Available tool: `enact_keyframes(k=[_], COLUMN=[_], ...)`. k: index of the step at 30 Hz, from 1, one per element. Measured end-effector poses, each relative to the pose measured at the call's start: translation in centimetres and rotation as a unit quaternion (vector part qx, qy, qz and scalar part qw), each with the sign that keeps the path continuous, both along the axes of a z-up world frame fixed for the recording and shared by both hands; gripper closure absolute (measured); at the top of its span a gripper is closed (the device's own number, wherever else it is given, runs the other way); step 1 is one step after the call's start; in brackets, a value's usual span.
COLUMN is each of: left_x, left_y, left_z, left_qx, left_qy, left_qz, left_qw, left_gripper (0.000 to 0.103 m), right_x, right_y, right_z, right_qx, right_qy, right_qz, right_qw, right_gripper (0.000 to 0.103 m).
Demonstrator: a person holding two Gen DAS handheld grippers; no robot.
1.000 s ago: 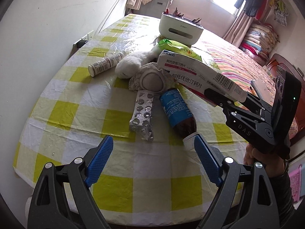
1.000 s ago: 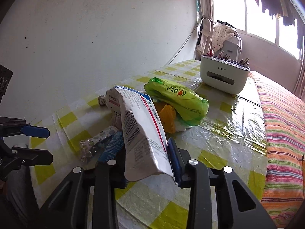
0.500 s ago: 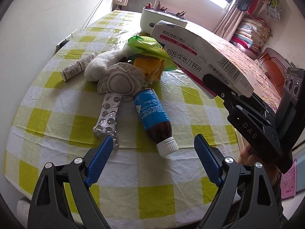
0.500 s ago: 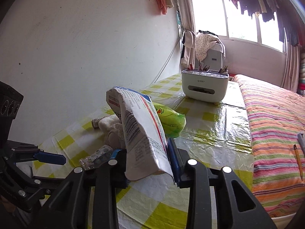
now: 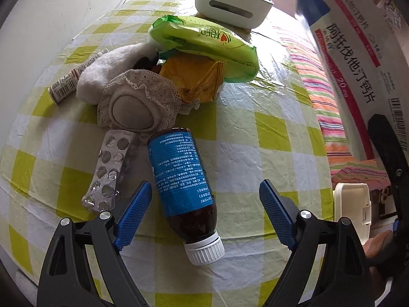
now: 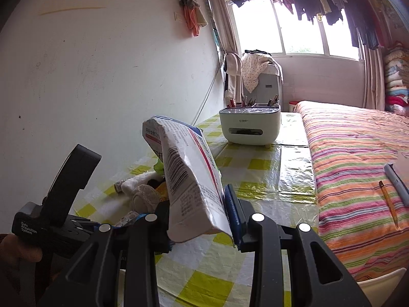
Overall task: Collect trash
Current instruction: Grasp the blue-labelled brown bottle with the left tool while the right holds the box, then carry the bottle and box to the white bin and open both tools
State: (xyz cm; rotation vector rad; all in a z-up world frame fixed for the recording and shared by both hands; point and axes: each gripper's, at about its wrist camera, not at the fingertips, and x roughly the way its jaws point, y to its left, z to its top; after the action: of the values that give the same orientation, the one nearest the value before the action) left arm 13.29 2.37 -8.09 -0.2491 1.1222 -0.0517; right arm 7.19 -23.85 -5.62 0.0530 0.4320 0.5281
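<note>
Brown blue-labelled medicine bottle (image 5: 182, 179) lies between the wide-open left gripper (image 5: 204, 211), round, slippery — grab mid-label; right gripper (image 6: 198, 221), at three o'clock, pinches the light white pill carton (image 6: 189, 179).

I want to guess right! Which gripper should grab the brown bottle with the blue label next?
Probably the left gripper. It is open, and the brown bottle lies on the table between its blue fingers. The right gripper is already shut on the medicine box.
</note>
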Motion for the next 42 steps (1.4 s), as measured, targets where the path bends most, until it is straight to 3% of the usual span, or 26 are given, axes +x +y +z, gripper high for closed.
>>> enact_keyframes(k=[2,4,10,19,30,35,42], left_x=[0.6,1.2,1.3,-0.1,-2.7,-3.7,-5.2], left_y=[0.1,0.1,-0.4,-1.4,-4.5,-6.1,-8.7], left_z=[-0.8,-1.7,-1.7,-1.4,1.3,2.4,4.0], left_qx=[0.007,0.007,0.042,0.049,0.050,0.043,0.039], left_qy=[0.013,0.033,0.011,-0.015,-0.079,-0.095,-0.121], left_qz=[0.004,0.003,-0.010,-0.039,-0.088,-0.108,-0.143], left_qw=[0.9999,0.9994,0.9990,0.9979,0.9917,0.9886,0.9816], left_gripper=[0.025,0.037,0.054,0.059,0.060,0.060,0.061], right_x=[-0.2,-0.2,-0.7,-2.0,-3.7,-5.0,-8.0], right_y=[-0.3,-0.7,-2.0,-3.9,-6.7,-8.7,-11.7], right_z=[0.1,0.2,0.3,0.2,-1.3,-2.2,-3.4], right_qx=[0.005,0.010,0.025,0.045,0.064,0.083,0.121], right_qy=[-0.003,-0.003,-0.006,-0.007,0.011,0.023,0.029], right_qz=[-0.005,-0.008,-0.025,-0.055,-0.126,-0.185,-0.274], right_qw=[1.000,1.000,0.999,0.997,0.990,0.979,0.954], right_gripper=[0.071,0.071,0.070,0.071,0.070,0.070,0.070])
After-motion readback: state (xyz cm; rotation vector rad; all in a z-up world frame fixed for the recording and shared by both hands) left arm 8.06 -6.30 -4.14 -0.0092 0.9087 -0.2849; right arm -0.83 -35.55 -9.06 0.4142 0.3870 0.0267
